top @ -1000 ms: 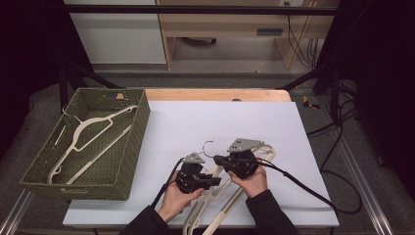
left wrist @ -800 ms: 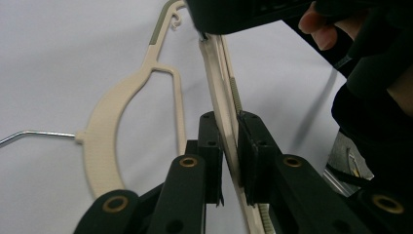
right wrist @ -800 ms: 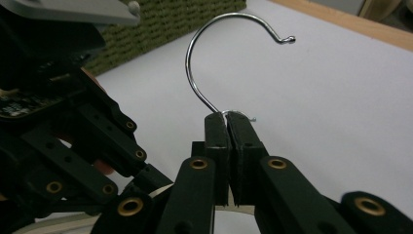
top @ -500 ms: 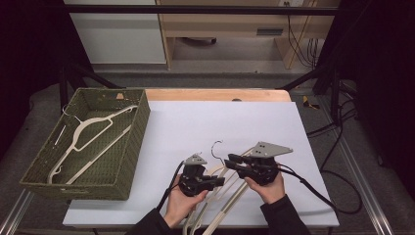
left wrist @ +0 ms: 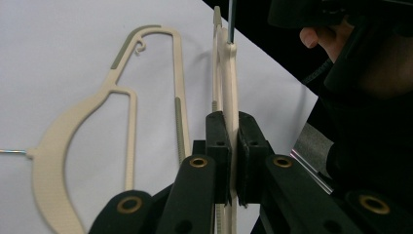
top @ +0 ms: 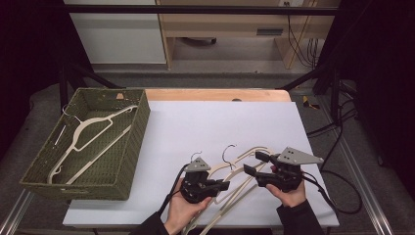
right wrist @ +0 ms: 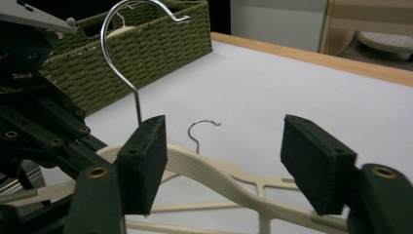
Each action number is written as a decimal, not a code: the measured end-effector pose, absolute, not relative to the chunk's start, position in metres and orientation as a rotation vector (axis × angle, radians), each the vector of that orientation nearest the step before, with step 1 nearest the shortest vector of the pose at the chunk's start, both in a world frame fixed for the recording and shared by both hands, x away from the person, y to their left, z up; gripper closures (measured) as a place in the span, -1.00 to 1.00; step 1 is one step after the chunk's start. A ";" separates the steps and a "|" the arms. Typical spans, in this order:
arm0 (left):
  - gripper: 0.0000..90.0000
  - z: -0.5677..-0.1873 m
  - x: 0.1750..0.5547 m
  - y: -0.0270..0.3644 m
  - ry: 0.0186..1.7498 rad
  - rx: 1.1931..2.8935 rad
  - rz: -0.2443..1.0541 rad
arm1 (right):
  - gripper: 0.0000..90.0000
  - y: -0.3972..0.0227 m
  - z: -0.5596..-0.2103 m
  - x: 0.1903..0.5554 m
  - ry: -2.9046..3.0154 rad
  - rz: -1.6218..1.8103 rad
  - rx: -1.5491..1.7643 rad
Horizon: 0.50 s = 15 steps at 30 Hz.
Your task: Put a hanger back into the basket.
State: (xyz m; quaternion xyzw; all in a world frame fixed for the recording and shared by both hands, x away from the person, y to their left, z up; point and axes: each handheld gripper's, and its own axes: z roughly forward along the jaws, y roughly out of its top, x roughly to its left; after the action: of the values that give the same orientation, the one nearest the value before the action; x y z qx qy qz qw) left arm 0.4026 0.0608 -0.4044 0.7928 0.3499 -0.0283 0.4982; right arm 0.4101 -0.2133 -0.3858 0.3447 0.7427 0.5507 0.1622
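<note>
My left gripper is shut on a cream plastic hanger, held on edge just above the white table. The hanger's metal hook rises close to my right gripper. The right gripper's jaws have just been opening. The hanger's shoulder runs across the gap between them, and neither pad touches it. A second cream hanger lies flat on the table beside the first, with its small hook farther off.
A green woven basket stands at the table's left and holds another cream hanger. The table's wooden back edge is far from both hands. A black cable trails right from the right gripper.
The right gripper has let go of the hanger, spread its jaws and drawn back to the right. The left gripper has stayed shut on the hanger and lifted it a little.
</note>
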 end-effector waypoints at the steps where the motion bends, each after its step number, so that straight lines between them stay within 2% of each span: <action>1: 0.91 -0.403 0.403 0.063 0.845 1.915 -0.066 | -0.32 -0.215 -0.385 0.410 2.109 1.573 0.984; 9: 0.91 -0.388 0.408 0.086 0.841 1.913 -0.026 | -0.64 -0.220 -0.381 0.406 2.051 1.562 0.977; 15: 0.91 -0.378 0.409 0.108 0.805 1.920 0.034 | -0.73 -0.225 -0.383 0.407 2.037 1.530 1.001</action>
State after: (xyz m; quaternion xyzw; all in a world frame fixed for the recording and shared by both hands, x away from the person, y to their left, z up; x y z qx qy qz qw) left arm 0.4090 0.1075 -0.3782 0.7958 0.3336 0.0143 0.5052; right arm 0.4069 -0.2245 -0.3828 0.3584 0.7289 0.5477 0.2008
